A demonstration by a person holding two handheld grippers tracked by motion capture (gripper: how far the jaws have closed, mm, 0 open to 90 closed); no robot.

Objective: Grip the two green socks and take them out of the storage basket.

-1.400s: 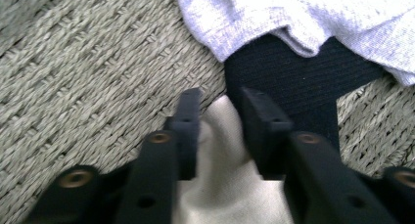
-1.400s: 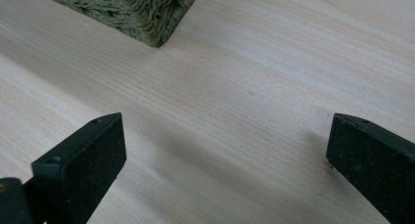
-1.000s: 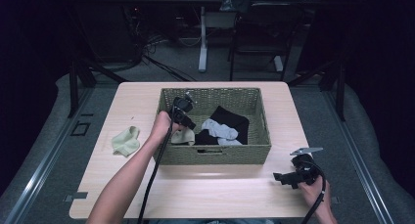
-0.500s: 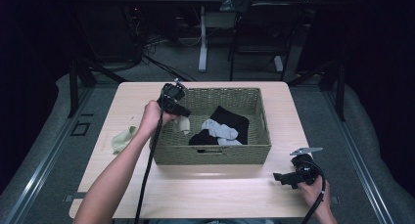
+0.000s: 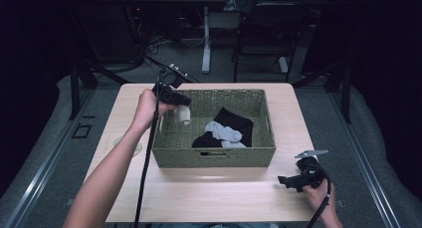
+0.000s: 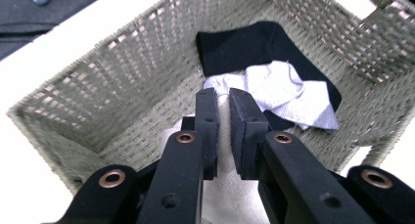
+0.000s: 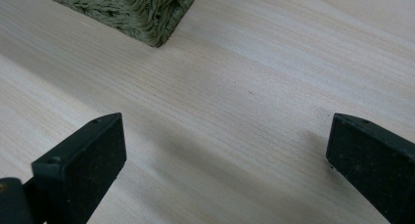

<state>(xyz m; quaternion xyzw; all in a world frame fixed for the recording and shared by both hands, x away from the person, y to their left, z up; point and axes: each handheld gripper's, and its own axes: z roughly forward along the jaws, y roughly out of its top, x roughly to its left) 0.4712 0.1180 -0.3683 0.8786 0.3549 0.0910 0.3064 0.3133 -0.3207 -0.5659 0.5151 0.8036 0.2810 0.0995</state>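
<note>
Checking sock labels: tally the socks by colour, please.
Cream sock, in left gripper: 1
Black sock, in basket: 1
Grey-white sock, in basket: 1
Pale green sock, on table: 1
Total: 4

The room is dark, and the light falls mostly on the worktop [image 5: 209, 198] in the middle. The worktop is pale wood with a smooth top and fine lines in the grain. It stands on a grey carpet floor [image 5: 378, 153]. A shiny metal rail [image 5: 42, 163] runs along the floor on the left, and another rail [image 5: 370, 188] runs on the right. Behind the worktop stands a white table leg [image 5: 206, 39] with a flat foot. Black cables [image 5: 144, 49] lie in loops on the floor near it. A dark chair [image 5: 259, 34] stands at the back. Black stand legs [image 5: 79, 83] slant down at the left. The far edges are too dark to see.
</note>
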